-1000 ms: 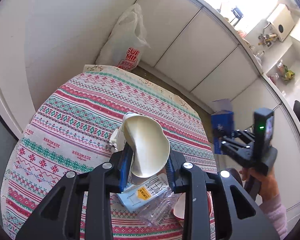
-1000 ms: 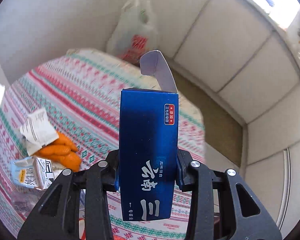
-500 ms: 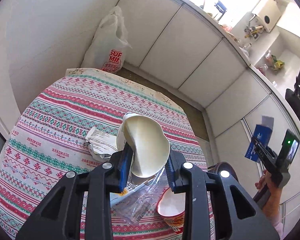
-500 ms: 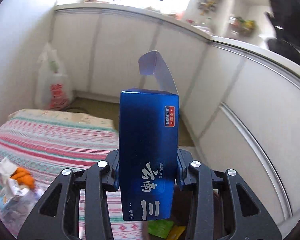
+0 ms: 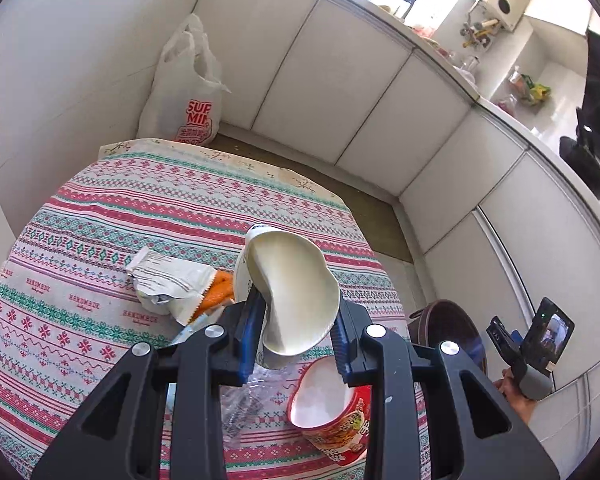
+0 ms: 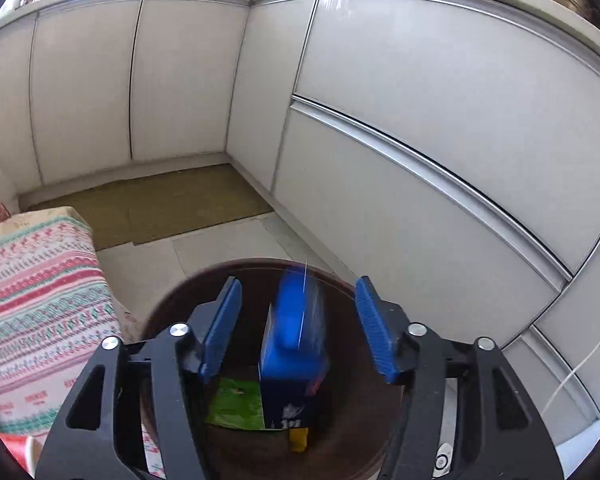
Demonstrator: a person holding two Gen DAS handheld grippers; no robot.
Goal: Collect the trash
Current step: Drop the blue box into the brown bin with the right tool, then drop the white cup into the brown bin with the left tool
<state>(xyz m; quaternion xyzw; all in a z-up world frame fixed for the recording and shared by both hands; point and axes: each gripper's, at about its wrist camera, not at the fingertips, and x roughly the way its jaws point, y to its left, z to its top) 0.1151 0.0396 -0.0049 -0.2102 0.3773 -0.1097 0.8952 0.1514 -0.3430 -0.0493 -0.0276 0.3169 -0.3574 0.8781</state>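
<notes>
The right gripper point(image 6: 298, 326) hangs over a dark brown bin point(image 6: 268, 364) on the floor beside the table, its blue pads spread wide and gripping nothing; a blue carton point(image 6: 294, 344), blurred, sits between them without touching either, inside the bin's mouth above a green wrapper point(image 6: 234, 402) and a yellow scrap. The left gripper point(image 5: 296, 334) is clamped on a white paper cup point(image 5: 290, 288), squashed out of round and tilted, held above the striped tablecloth point(image 5: 148, 208). On the cloth below lie a crumpled white packet point(image 5: 168, 286) over something orange point(image 5: 218, 292), clear plastic film point(image 5: 252, 396) and a red noodle cup point(image 5: 328, 404). A white shopping bag point(image 5: 186, 92) stands on the floor by the wall
</notes>
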